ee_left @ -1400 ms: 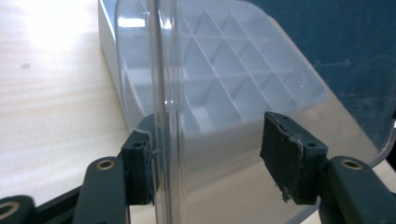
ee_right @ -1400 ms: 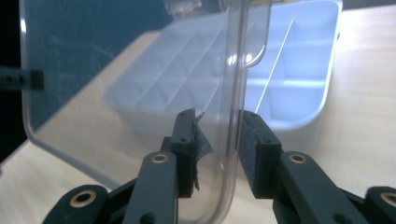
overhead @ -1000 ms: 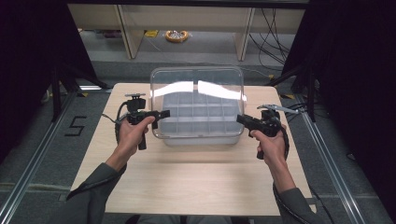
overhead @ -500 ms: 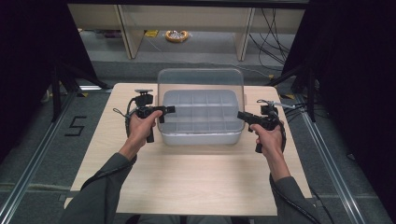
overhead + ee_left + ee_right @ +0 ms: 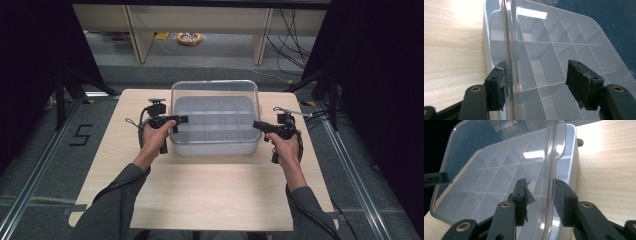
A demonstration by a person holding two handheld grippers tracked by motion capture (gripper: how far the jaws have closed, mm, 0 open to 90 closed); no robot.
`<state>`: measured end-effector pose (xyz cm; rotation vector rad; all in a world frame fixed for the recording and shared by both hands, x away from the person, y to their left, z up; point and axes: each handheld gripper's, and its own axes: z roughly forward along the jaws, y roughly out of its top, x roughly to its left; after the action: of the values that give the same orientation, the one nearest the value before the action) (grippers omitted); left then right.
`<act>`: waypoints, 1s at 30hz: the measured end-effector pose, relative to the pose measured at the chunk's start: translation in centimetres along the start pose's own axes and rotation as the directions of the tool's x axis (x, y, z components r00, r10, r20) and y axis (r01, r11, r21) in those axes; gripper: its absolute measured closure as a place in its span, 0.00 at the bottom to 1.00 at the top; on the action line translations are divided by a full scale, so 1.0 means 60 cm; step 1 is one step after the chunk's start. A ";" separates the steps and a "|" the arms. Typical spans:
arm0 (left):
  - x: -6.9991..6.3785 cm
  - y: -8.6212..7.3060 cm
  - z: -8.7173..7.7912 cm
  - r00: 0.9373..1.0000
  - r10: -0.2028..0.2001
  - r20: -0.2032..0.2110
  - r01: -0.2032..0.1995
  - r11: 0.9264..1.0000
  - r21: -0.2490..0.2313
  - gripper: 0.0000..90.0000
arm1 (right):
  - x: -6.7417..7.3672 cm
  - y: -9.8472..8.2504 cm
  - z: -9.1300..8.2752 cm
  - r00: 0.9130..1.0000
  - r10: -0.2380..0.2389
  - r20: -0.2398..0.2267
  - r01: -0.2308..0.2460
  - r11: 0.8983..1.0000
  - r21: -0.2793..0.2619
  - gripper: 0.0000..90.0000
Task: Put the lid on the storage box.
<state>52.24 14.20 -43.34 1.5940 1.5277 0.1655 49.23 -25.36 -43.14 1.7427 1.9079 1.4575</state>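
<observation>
A clear plastic lid [image 5: 215, 83] lies level over a white-walled box [image 5: 215, 148] split into several compartments, at the middle of the wooden table [image 5: 210, 195]. I cannot tell if the lid is fully seated. My left gripper [image 5: 181, 119] straddles the lid's left rim. In the left gripper view the lid [image 5: 549, 37] runs between the jaws of this gripper [image 5: 536, 82]; one pad [image 5: 497, 87] touches the rim and the other stands well off. These jaws have just been opening. My right gripper [image 5: 257, 125] straddles the right rim; there the lid [image 5: 486, 170] passes loosely through the gripper [image 5: 540, 200], and a gap shows.
Both forearms come in from the table's near edge. Cables [image 5: 312, 114] trail off the table's right side. Behind the table stand shelf legs [image 5: 135, 35] and a yellow object [image 5: 189, 38] on the floor. A "5" mark [image 5: 80, 135] is on the floor at left.
Both hands have come down with the lid. It was tilted up and glaring a second ago and now lies flat over the box. The left jaws stand wider.
</observation>
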 end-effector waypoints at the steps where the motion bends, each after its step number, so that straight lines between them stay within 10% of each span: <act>1: 0.002 -0.001 0.002 1.000 0.009 -0.002 -0.009 1.000 0.006 0.40 | 0.000 -0.001 0.003 1.000 0.003 -0.005 -0.003 1.000 -0.002 0.73; 15: 0.001 -0.009 0.011 1.000 0.023 -0.017 -0.024 0.999 -0.024 0.39 | -0.017 -0.012 0.020 0.999 -0.034 0.013 0.034 0.999 0.007 0.68; 17: 0.000 -0.010 0.010 1.000 0.026 -0.018 -0.026 0.999 -0.026 0.39 | -0.009 -0.016 0.019 0.999 0.031 0.015 -0.031 0.999 0.019 0.68; 30: -0.014 -0.020 0.011 0.993 0.060 -0.102 -0.067 0.995 -0.071 0.35 | -0.010 -0.015 0.027 0.997 -0.067 0.033 0.068 0.998 -0.010 0.65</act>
<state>51.59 13.00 -44.12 1.5963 1.5293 0.3388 49.91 -24.86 -44.89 1.6699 1.9187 1.4047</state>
